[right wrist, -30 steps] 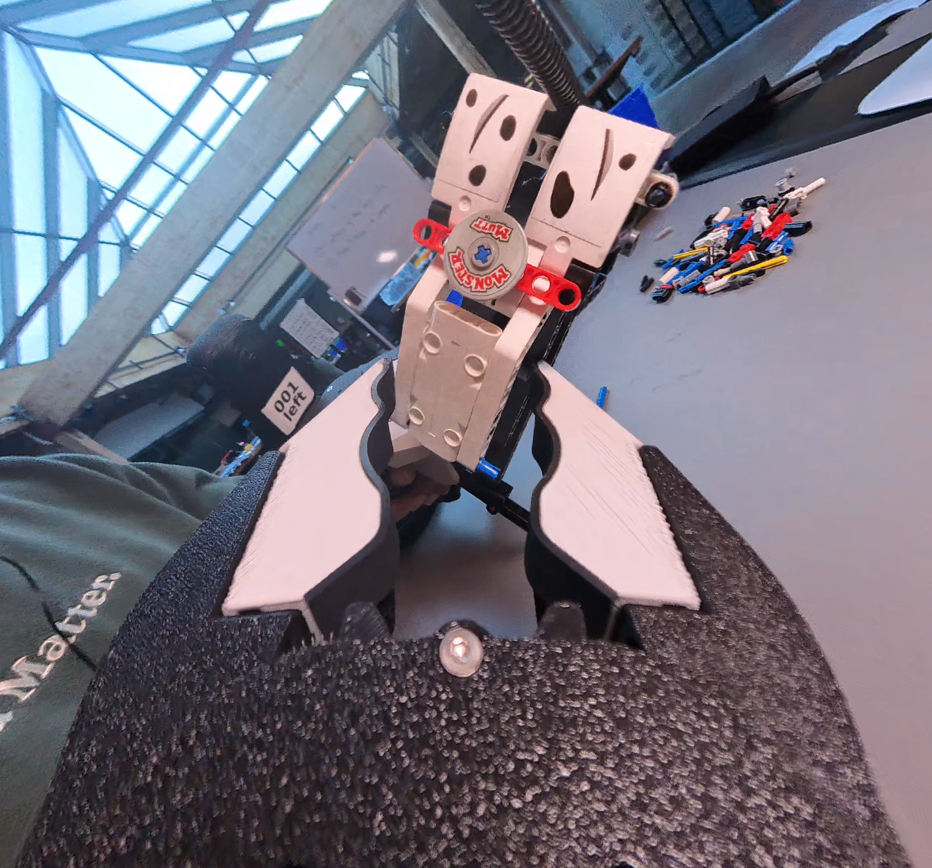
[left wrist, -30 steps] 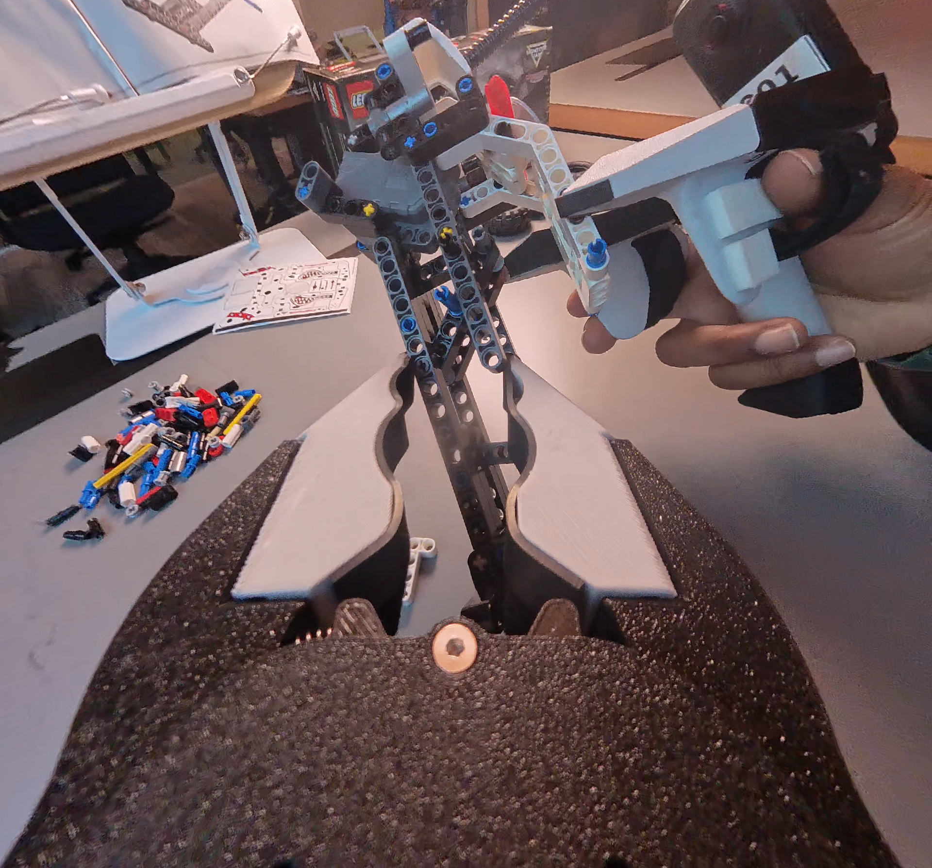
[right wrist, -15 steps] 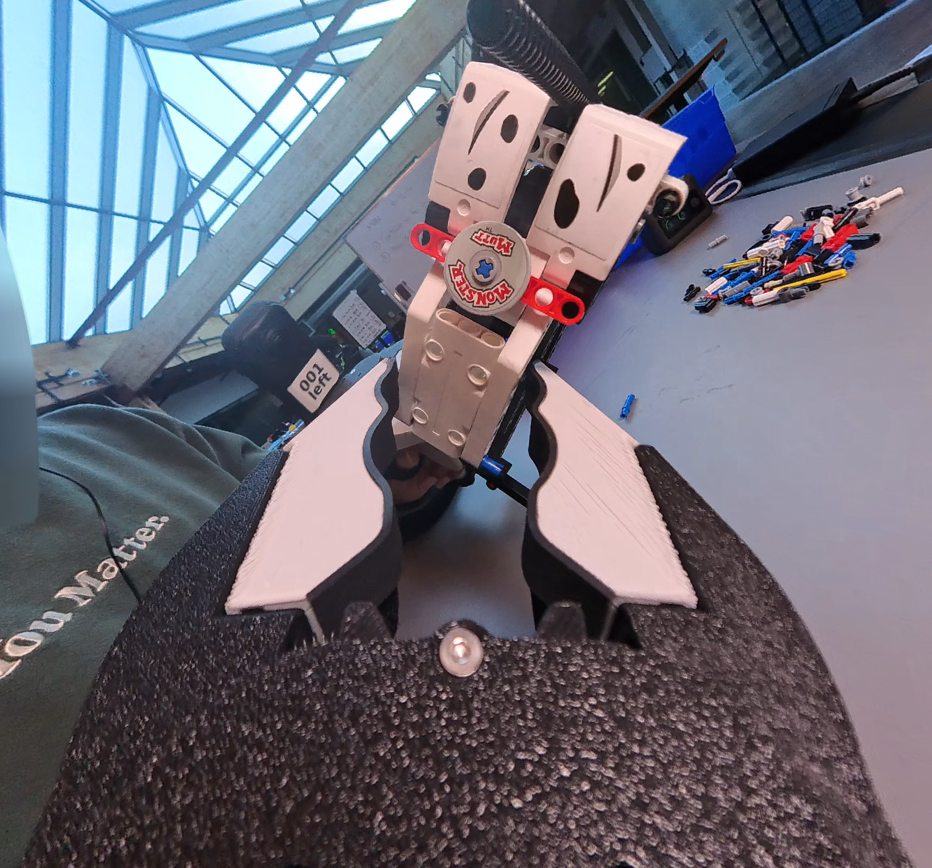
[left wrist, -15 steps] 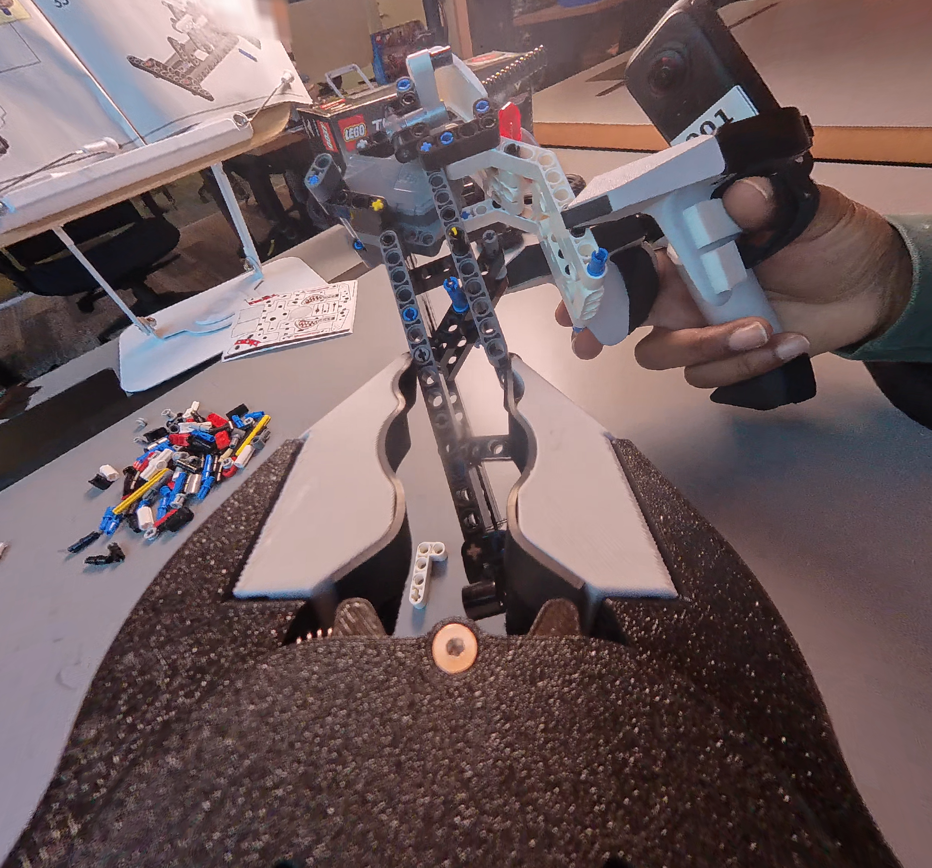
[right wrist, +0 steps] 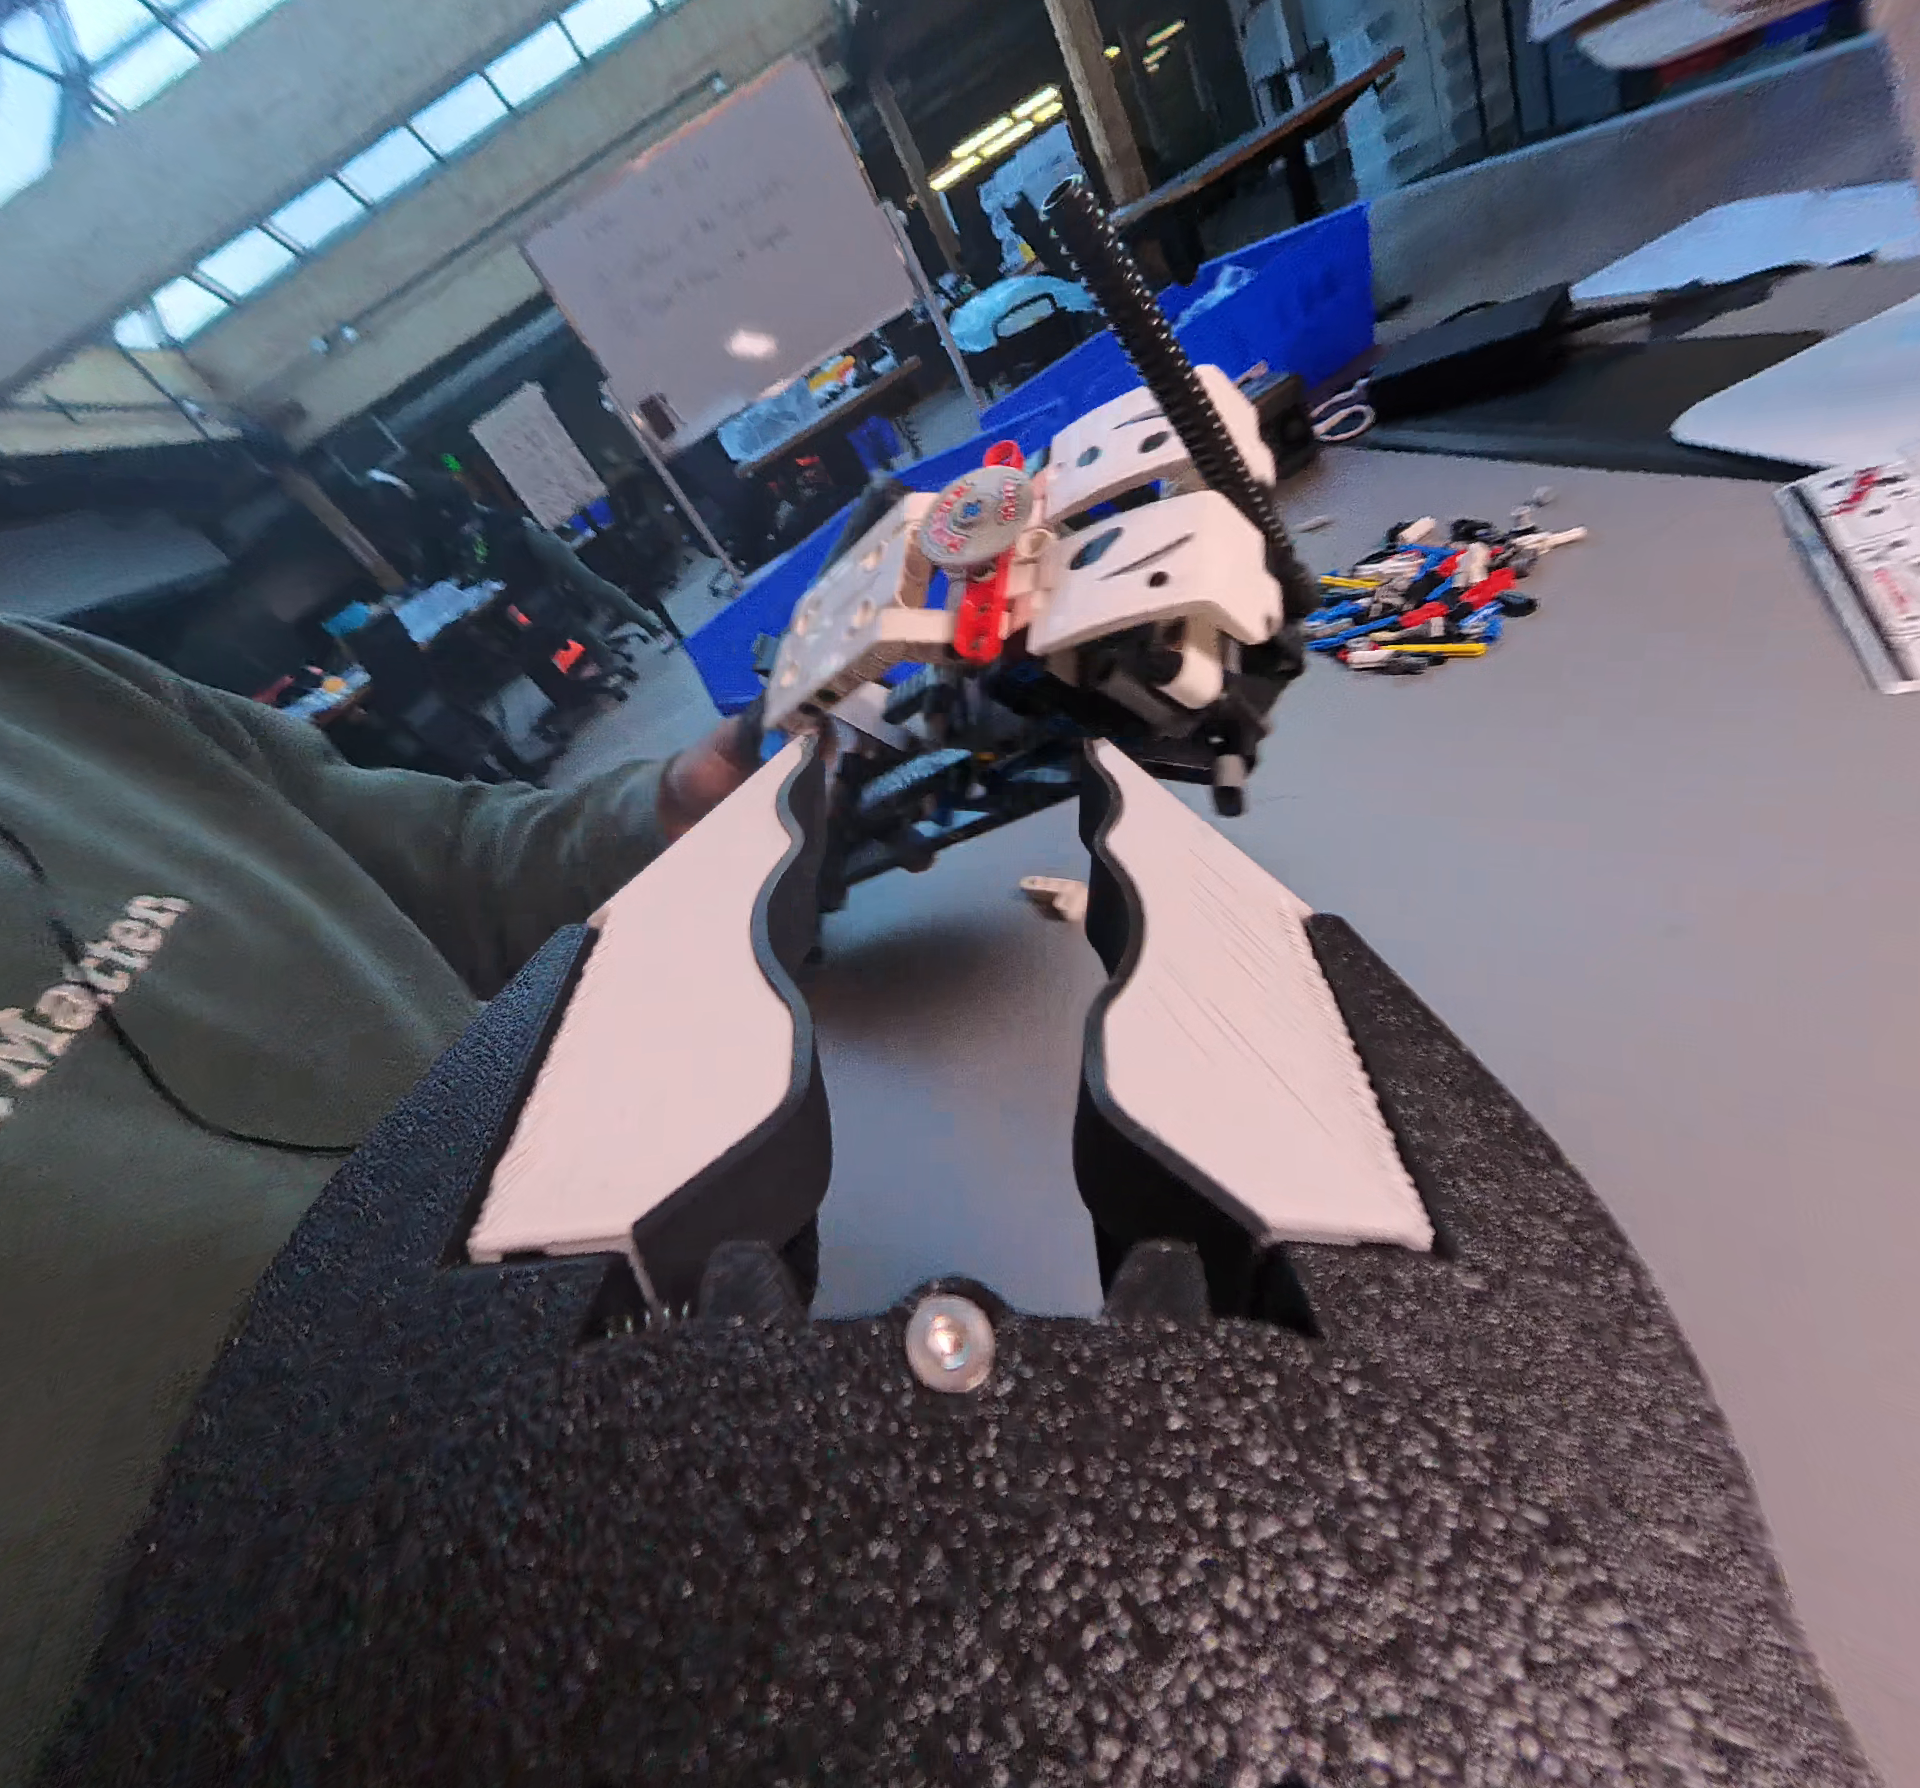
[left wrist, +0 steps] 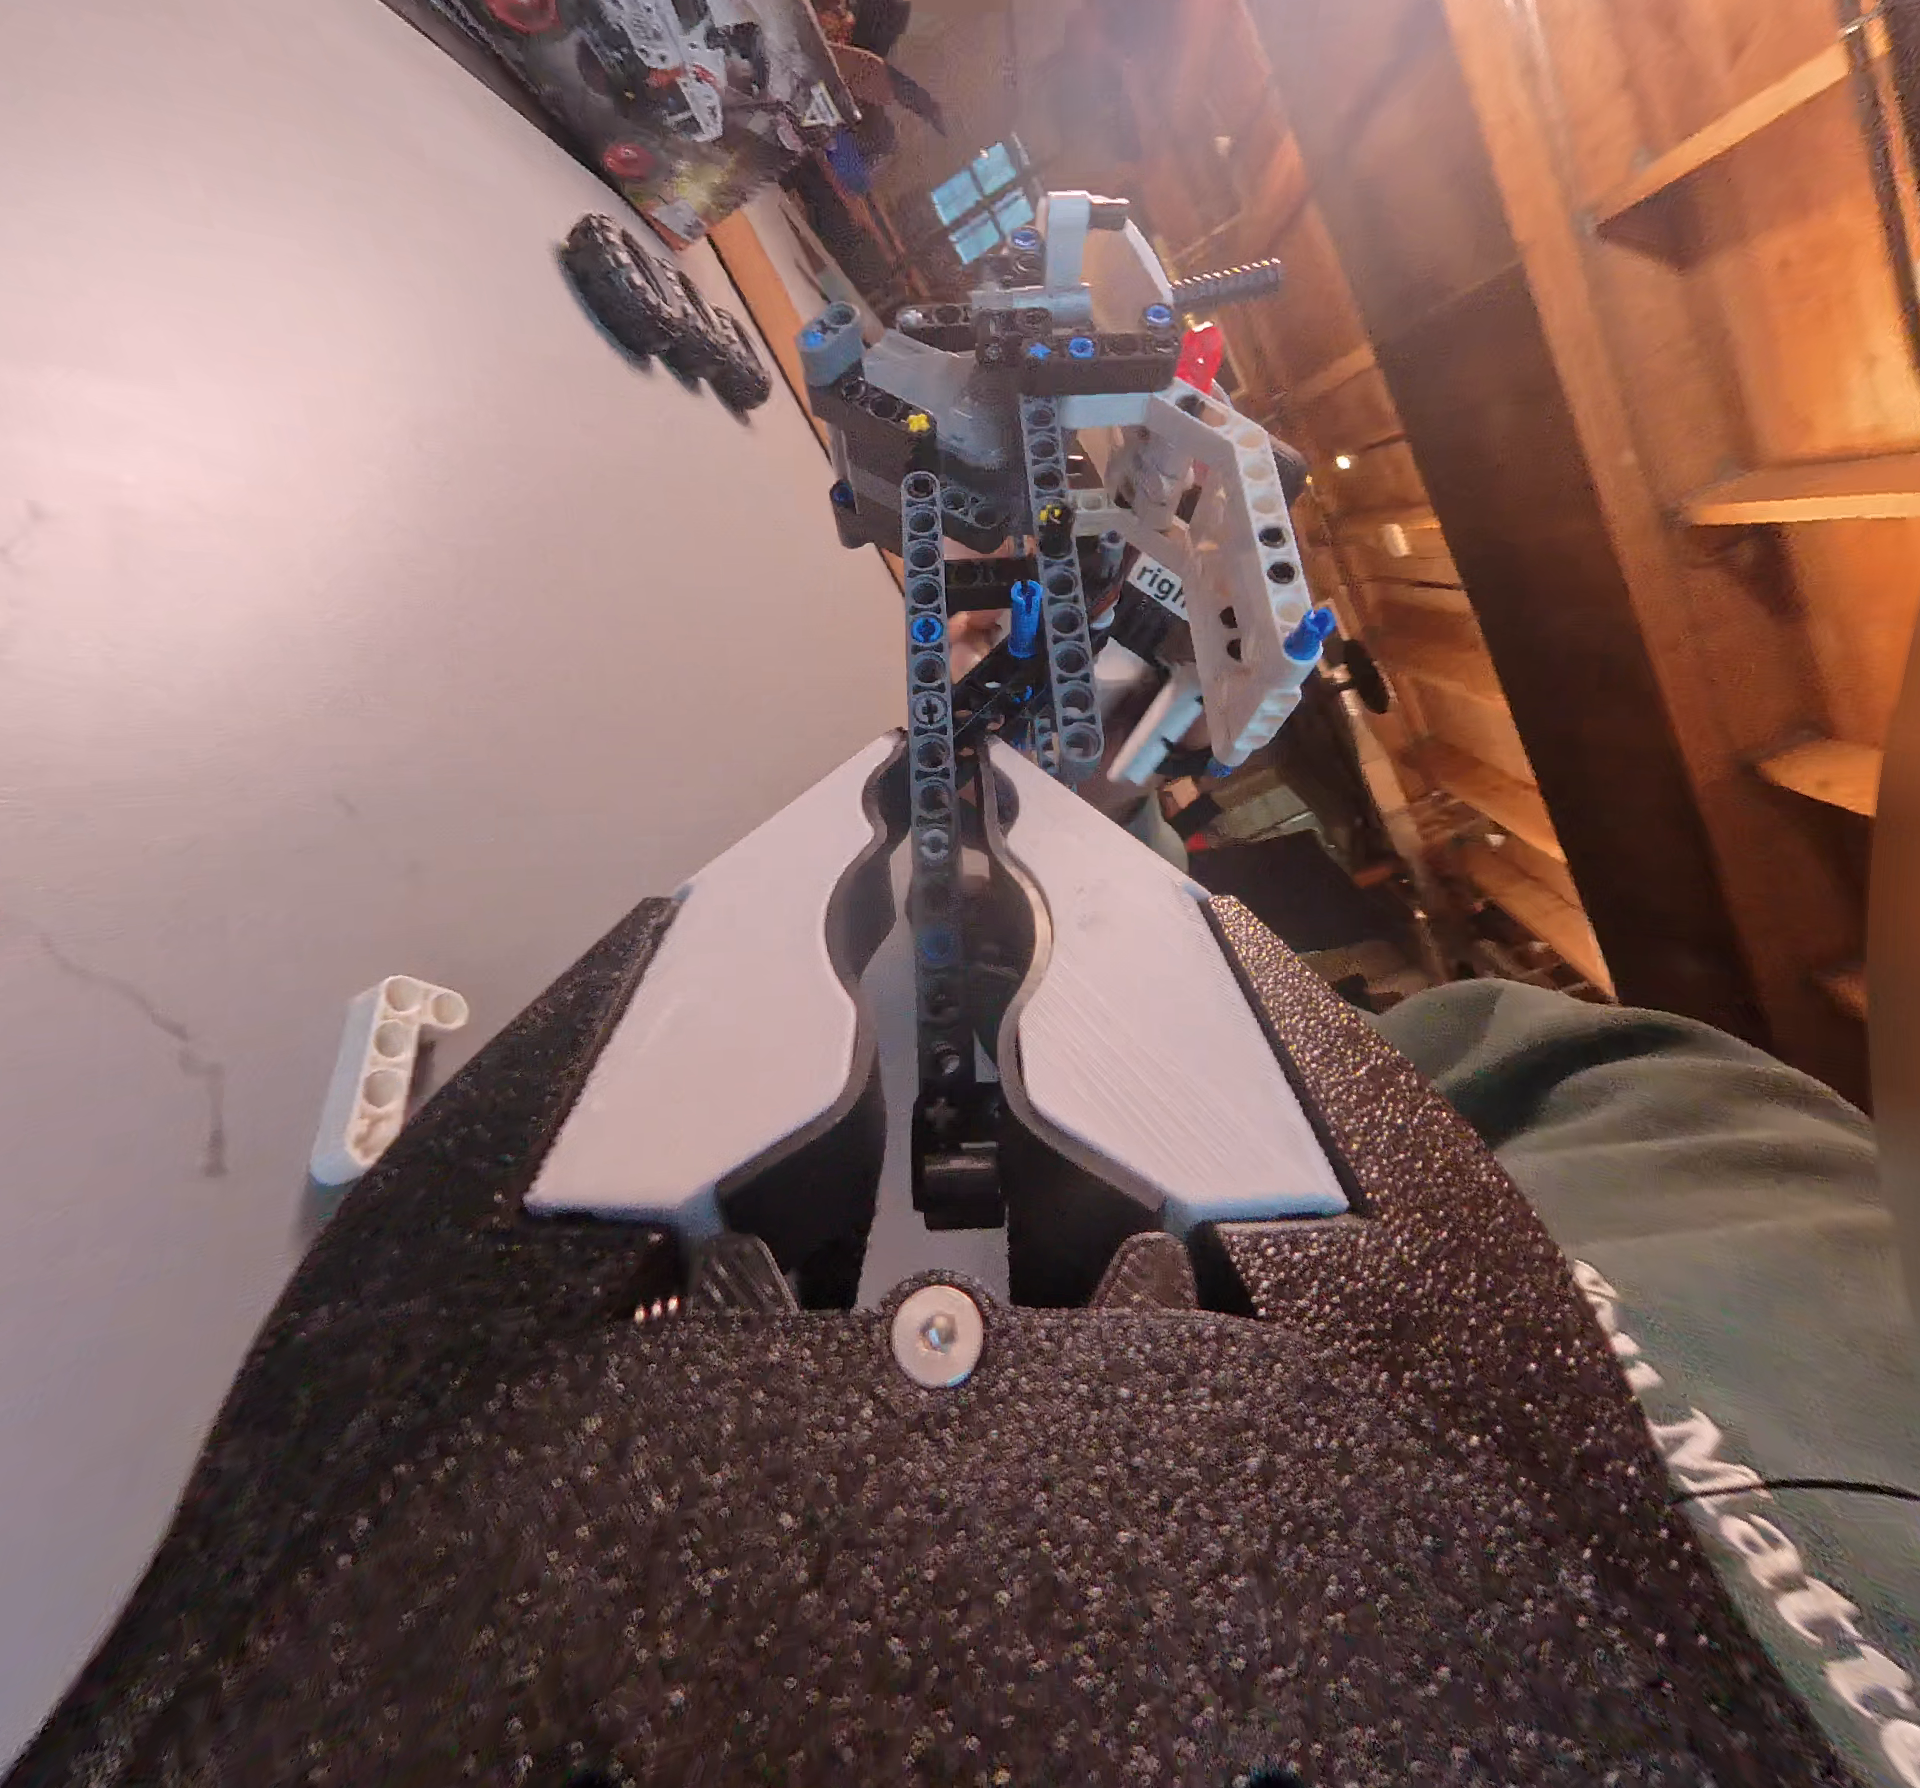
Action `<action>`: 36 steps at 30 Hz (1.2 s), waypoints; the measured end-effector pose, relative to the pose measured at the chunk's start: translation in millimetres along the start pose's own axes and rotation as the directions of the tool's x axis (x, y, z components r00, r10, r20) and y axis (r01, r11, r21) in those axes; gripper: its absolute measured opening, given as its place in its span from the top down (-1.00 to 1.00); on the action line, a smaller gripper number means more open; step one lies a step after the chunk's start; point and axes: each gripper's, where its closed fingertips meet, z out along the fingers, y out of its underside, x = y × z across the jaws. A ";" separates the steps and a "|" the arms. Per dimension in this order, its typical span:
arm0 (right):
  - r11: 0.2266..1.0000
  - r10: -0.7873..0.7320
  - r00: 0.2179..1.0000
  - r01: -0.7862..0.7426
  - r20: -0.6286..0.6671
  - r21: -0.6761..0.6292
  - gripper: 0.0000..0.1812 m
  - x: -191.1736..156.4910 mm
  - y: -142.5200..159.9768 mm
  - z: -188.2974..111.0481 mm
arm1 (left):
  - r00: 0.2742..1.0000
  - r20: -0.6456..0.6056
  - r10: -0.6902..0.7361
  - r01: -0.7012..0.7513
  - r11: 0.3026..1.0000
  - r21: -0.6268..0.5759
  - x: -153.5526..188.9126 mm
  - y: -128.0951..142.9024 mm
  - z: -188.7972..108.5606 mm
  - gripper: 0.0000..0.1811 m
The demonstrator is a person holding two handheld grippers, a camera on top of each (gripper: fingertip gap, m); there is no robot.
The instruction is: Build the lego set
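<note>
Left tongs (left wrist: 940, 782) clamping lego model (left wrist: 1049, 491), right tongs (right wrist: 951, 782) parted behind it

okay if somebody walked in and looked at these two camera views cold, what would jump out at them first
Probably the half-built lego truck, white panels and a red beam on top, held above the grey table in mid-frame. The left gripper is shut on its long grey chassis beam, while the right gripper stands open just short of it. Behind, a bright pile of loose lego pieces lies on the table.
</note>
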 end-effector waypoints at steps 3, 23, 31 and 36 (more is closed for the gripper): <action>0.981 -0.184 0.971 0.172 -0.150 -0.087 0.38 25.8 0.0 -16.0 | 0.988 -0.098 -0.118 0.115 0.993 -0.038 7.3 2.5 0.6 0.89; 0.971 0.227 0.971 -0.220 0.075 -0.089 0.22 -1.1 12.8 -9.1 | 0.950 -0.299 0.086 -0.097 0.995 -0.022 63.2 -10.2 -20.8 0.13; 0.960 0.280 0.958 -0.280 -0.060 0.010 0.23 18.8 25.9 -11.9 | 0.817 -0.209 0.538 -0.571 0.806 -0.156 67.1 39.7 -6.4 -0.05; 0.951 0.261 0.965 -0.252 -0.029 0.179 0.23 14.7 -3.1 -15.7 | 0.571 -0.165 0.805 -0.818 0.539 -0.200 59.7 59.8 0.1 -0.01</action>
